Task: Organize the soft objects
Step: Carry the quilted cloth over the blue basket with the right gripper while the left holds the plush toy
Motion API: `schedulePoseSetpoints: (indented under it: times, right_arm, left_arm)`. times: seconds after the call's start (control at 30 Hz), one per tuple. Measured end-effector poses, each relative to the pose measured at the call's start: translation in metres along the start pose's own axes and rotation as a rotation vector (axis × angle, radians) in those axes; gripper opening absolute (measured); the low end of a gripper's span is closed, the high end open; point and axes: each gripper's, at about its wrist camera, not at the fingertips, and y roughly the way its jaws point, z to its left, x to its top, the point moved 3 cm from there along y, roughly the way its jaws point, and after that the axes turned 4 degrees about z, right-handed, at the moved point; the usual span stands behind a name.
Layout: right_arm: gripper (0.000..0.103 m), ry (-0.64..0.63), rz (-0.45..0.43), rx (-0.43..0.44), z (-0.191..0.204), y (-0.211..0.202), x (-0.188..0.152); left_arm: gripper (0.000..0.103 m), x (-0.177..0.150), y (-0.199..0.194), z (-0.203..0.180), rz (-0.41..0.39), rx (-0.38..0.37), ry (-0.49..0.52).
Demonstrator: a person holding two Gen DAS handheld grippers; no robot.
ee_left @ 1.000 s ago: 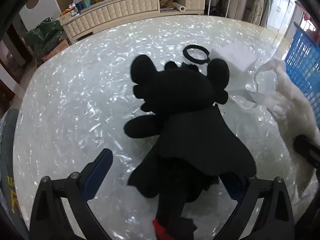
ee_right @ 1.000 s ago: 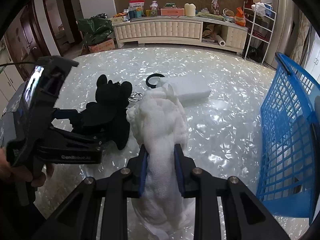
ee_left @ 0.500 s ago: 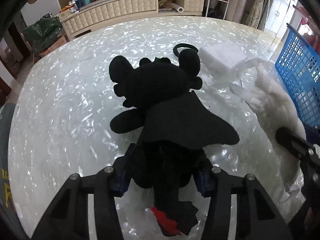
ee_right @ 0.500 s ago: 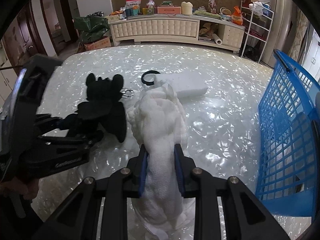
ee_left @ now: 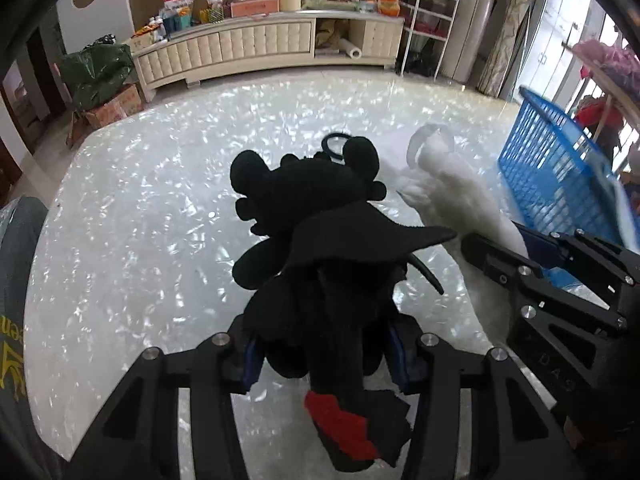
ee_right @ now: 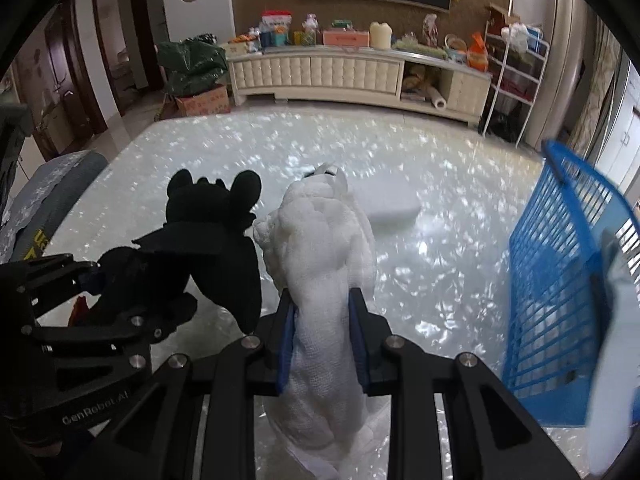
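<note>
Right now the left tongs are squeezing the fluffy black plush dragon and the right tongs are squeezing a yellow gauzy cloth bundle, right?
Almost. The left tongs do squeeze the fluffy black plush dragon, but the gauzy cloth bundle in the right tongs is white, not yellow. The right wrist view shows it pinched between the blue pads.
</note>
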Motion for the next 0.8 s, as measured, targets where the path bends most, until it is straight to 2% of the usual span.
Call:
schedulePoseSetpoints:
  times: [0.5,0.8]
  right_arm:
    - [0.024,-0.044,-0.178,-0.036,0.001,-0.09,0.011]
    - [0.024,-0.049,-0.267,-0.072,-0.019,-0.115,0.029]
  left_arm:
    - [0.047,-0.005,-0.099,-0.012,-0.185,-0.011,-0.043]
    - [0.047,0.007,-0.133,-0.027,-0.273,0.005,-0.036]
